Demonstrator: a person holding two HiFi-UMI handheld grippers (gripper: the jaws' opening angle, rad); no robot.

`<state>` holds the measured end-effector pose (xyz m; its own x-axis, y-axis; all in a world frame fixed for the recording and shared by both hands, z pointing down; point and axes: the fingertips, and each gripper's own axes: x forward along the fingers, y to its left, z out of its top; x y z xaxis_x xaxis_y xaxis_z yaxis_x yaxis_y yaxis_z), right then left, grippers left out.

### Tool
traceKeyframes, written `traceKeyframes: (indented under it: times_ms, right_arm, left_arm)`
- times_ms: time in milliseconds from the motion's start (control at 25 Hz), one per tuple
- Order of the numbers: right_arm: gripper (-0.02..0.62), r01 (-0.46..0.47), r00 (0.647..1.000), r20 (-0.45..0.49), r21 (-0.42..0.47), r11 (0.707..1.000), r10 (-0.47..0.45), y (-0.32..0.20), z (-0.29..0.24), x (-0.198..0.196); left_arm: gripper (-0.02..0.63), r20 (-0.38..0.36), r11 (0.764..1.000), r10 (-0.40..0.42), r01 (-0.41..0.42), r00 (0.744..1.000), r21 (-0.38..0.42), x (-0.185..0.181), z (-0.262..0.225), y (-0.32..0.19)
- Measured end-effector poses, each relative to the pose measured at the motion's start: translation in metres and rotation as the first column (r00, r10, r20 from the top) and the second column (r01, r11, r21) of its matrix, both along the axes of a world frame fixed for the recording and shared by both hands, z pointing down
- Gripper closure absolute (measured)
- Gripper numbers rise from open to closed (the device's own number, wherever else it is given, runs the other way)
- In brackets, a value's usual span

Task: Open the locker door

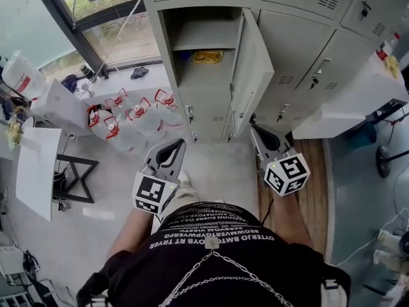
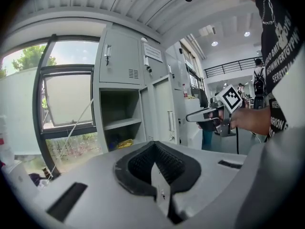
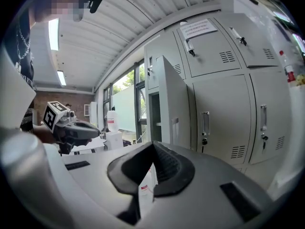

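The grey locker point(image 1: 201, 75) stands in front of me with its door point(image 1: 252, 69) swung open to the right. Its shelf holds a yellow item point(image 1: 209, 57). My left gripper point(image 1: 174, 144) is held low, short of the locker, jaws shut with nothing between them. My right gripper point(image 1: 255, 132) hovers just below the open door's lower edge, also shut and empty, apart from the door. In the left gripper view the shut jaws point(image 2: 153, 144) point at the open compartment point(image 2: 119, 123). From the right gripper point(image 3: 153, 144) the door point(image 3: 174, 109) shows edge-on.
Several large water bottles point(image 1: 131, 117) stand on the floor left of the locker. Closed lockers point(image 1: 300, 50) continue to the right, with a white table point(image 1: 358, 101) beside them. A black stand point(image 1: 77, 178) and a white board point(image 1: 38, 168) sit at the left.
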<state>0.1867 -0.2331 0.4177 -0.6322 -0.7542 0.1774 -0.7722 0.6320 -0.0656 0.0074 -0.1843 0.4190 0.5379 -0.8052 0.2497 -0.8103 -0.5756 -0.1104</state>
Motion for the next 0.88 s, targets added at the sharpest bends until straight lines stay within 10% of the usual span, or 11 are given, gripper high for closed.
traceKeyframes:
  times_ms: [880]
  right_arm:
    - [0.6,-0.086,0.996,-0.017,-0.026,0.996,0.085,-0.038,0.005,0.019]
  left_arm:
    - [0.606,0.004,0.998,0.068,-0.068,0.998,-0.016,0.0,0.01,-0.042]
